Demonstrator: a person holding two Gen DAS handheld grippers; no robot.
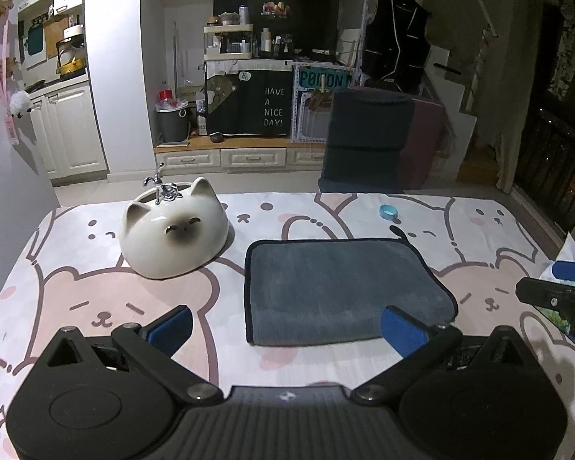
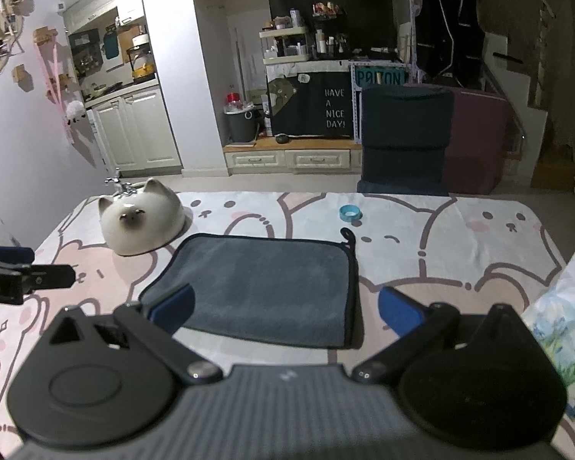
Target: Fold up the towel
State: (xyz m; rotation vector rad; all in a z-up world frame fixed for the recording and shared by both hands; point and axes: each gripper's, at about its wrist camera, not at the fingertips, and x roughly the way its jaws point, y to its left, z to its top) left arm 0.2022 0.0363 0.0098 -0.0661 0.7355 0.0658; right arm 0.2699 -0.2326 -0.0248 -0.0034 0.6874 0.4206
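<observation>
A grey towel (image 1: 341, 287) with dark edging lies flat on the bear-print tablecloth (image 1: 96, 291), with a hanging loop at its far right corner. It also shows in the right wrist view (image 2: 264, 287). My left gripper (image 1: 287, 329) is open and empty, hovering over the towel's near edge. My right gripper (image 2: 285, 316) is open and empty, also over the towel's near edge. The right gripper shows at the right edge of the left wrist view (image 1: 559, 287). The left gripper shows at the left edge of the right wrist view (image 2: 19, 272).
A white cat-shaped ceramic bowl (image 1: 172, 234) with a small tap stands left of the towel. A small blue ring (image 1: 388, 212) lies beyond it. A printed tissue pack (image 2: 563, 318) sits at the table's right edge. A dark chair (image 1: 368, 138) stands behind the table.
</observation>
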